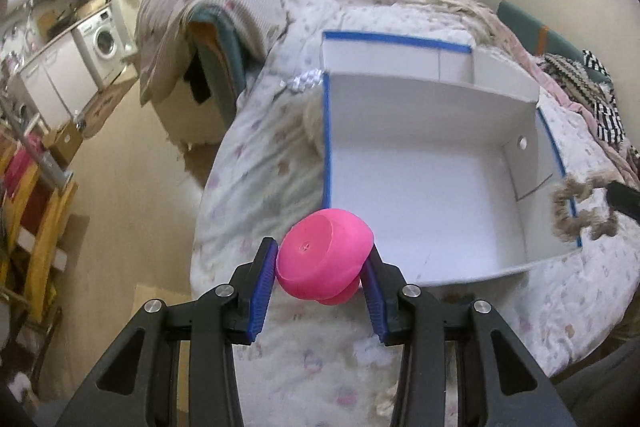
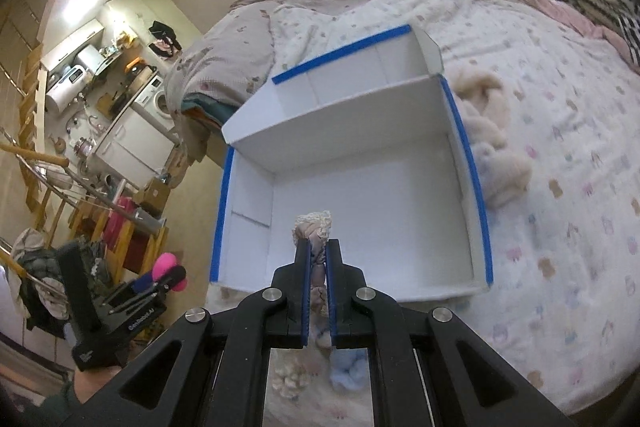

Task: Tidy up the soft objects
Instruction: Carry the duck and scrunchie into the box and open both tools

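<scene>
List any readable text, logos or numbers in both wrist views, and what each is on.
None is readable.
Left tool body, seen in the right wrist view: two small white printed marks, too blurred to read.
Washing machine: no legible marking.
White box with blue tape: no print visible.
Pink object in the left tool: only a small moulded mark at its centre, no lettering.

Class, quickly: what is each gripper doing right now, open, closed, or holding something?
Left gripper: closed on the pink squishy toy.
Right gripper: closed on a beige scrunchie.
</scene>
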Tool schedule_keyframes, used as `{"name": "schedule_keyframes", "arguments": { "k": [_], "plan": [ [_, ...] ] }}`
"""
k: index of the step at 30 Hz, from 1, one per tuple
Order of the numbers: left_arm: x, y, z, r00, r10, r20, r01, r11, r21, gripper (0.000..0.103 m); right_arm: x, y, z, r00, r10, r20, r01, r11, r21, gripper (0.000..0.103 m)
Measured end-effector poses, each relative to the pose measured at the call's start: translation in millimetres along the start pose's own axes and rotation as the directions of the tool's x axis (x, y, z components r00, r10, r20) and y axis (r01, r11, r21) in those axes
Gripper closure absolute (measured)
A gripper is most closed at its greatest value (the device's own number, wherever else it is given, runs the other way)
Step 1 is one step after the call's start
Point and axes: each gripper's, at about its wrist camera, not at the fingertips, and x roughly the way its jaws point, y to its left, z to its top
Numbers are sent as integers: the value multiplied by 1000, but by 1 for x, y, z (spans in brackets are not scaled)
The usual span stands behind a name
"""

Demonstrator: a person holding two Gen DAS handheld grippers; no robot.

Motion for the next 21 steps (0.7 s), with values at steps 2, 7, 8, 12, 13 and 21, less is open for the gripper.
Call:
{"name": "schedule_keyframes", "arguments": {
  "k": [2, 7, 8, 12, 13, 21],
  "plan": [
    [1, -7, 11, 1000, -7, 13, 7, 1000, 15, 65, 6, 1, 7, 1000, -1, 6, 1, 1000, -5, 94],
    [13, -28, 33, 999, -16, 31, 15, 999, 53, 65, 23, -4, 19, 1000, -4, 24, 4, 1000, 0, 94],
    [17, -32, 35, 999, -15, 31, 13, 998, 56, 65, 27, -5, 20, 1000, -6, 24, 6, 1000, 5, 94],
    [40, -45, 40, 1000, -15, 23, 14, 997, 70, 65, 48, -17, 19, 1000, -22, 10, 21, 1000, 23, 94],
    [45, -48, 40, 1000, -16, 20, 15, 997, 73, 65, 53, -20, 18, 1000, -27, 3, 27, 999, 25, 94],
    [87, -60, 30, 1000, -15, -1, 15, 996, 85, 65, 87, -24, 8, 996, -73, -54, 72, 997, -29, 94]
  ]
}}
